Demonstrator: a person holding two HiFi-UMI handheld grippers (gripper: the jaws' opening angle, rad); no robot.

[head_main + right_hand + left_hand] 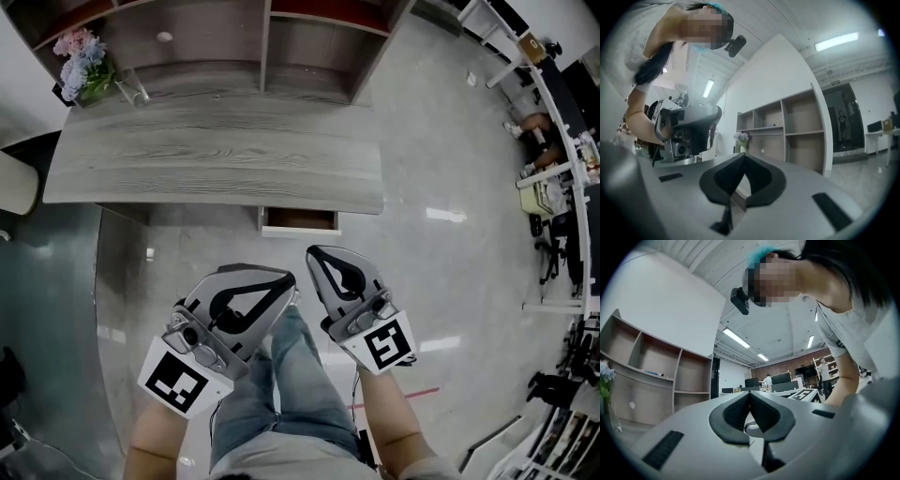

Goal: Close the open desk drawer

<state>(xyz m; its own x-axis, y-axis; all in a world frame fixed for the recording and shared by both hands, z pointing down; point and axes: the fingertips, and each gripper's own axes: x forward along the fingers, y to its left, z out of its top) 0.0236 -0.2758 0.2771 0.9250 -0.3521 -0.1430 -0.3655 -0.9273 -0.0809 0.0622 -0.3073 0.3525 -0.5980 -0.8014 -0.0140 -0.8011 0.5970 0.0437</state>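
Room: office-like space with glossy grey floor [422, 141]; other work stations along the far right edge of the head view.
Bench: grey wood-grain bench [216, 159] ran across the upper head view, its front edge facing the person and its right end stopping short of the wide floor strip.
Shelf unit: open cubbies [309, 47] stood right behind the bench.
Bench corner: flowers [80, 58] and a glass [131, 87] sat at the back left, well apart from the drawer.
Drawer: drawer [300, 221] hung under the bench front edge, right of centre, pulled out slightly with its inside showing.
Left tool: left tool [286, 281] was held low over the floor, tips pressed together, nothing between them, short of the drawer.
Right tool: right tool [314, 253] had its tips pressed together, nothing pinched, near the drawer front but apart from it.
Gap: a band of floor lay between the tool tips and the drawer.
Person: jeans-clad leg [281, 394] showed between the two tools.
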